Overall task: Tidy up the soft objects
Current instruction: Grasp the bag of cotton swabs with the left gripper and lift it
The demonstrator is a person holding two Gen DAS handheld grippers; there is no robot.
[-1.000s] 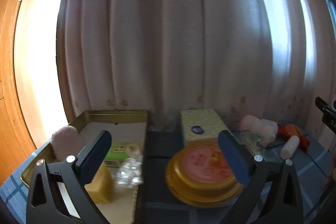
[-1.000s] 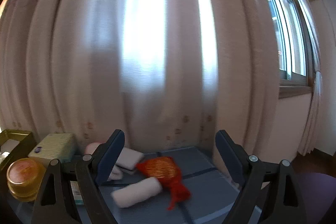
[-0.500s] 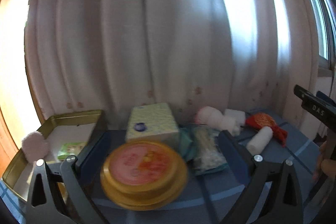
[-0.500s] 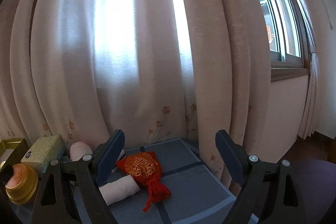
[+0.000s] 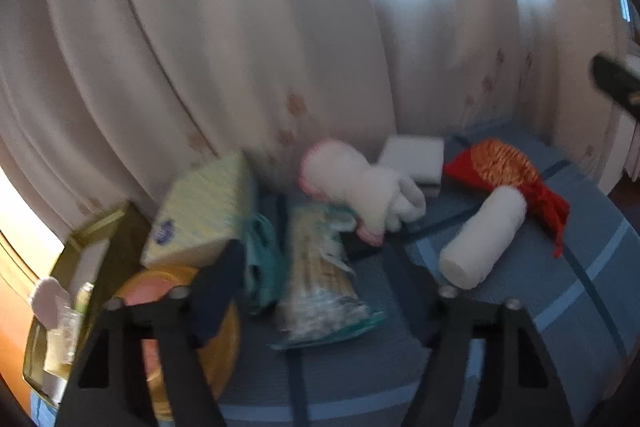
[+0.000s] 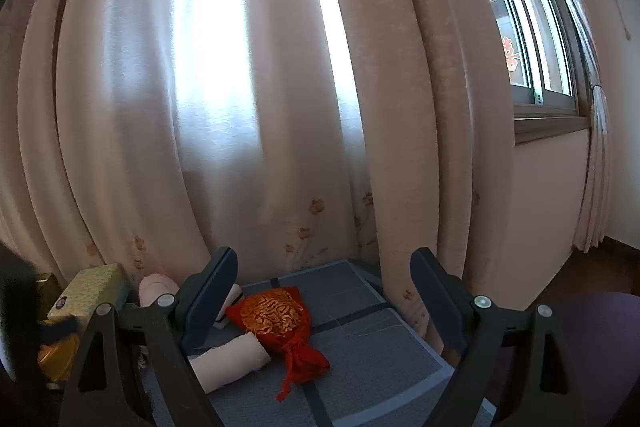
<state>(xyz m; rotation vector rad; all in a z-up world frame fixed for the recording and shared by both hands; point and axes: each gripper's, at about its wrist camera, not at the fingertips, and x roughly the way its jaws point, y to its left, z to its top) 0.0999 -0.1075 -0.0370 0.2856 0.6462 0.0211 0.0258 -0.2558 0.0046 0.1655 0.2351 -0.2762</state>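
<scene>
The left wrist view is blurred. My left gripper (image 5: 316,267) hangs over the blue cloth with its jaws closing; a clear plastic packet (image 5: 320,275) lies between and below them, and no pad presses on it. Beyond lie a white and pink plush toy (image 5: 360,183), a rolled white towel (image 5: 484,239), a red and gold pouch (image 5: 500,163) and a folded white cloth (image 5: 416,155). My right gripper (image 6: 322,295) stands open and empty, short of the red pouch (image 6: 276,311) and the rolled towel (image 6: 228,359).
A pale green tissue box (image 5: 200,211), a round gold tin (image 5: 160,291) and a gold tray (image 5: 100,227) holding a pink puff (image 5: 48,299) sit at the left. A teal item (image 5: 260,259) lies beside the packet. Curtains close off the back; the table's edge (image 6: 436,359) drops off at the right.
The left gripper has swung right, away from the tray and tin toward the packet and plush toy, tilted, and its jaws have narrowed. The right gripper has shifted slightly and stays open.
</scene>
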